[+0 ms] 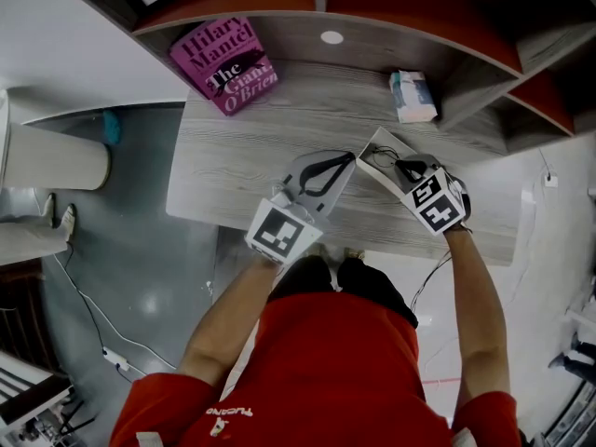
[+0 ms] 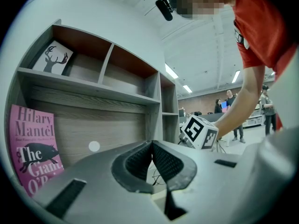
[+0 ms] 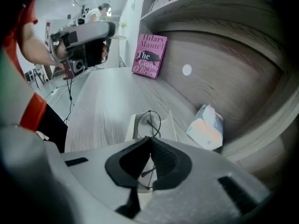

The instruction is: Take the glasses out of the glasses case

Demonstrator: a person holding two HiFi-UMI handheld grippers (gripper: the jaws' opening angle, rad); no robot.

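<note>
**Head view:** looking steeply down from above the desk's [image 1: 233, 147] front edge, taking in the whole top and the shelf unit [image 1: 419, 7] along its back edge.

**Left gripper view:** riding on the left gripper [image 2: 152, 146], facing the shelf unit's back panel and upper compartments, and catching the other gripper's marker cube [image 2: 200, 132] near by at the right.

**Right gripper view:** riding on the right gripper [image 3: 150, 139], sitting close above the glasses case [image 3: 135, 125] and glasses [image 3: 149, 121], and facing along the desk toward its back left corner.

**Shared by all three:** the pink book [image 1: 223, 63] and the white round spot [image 1: 331, 37] on the back panel.
</note>
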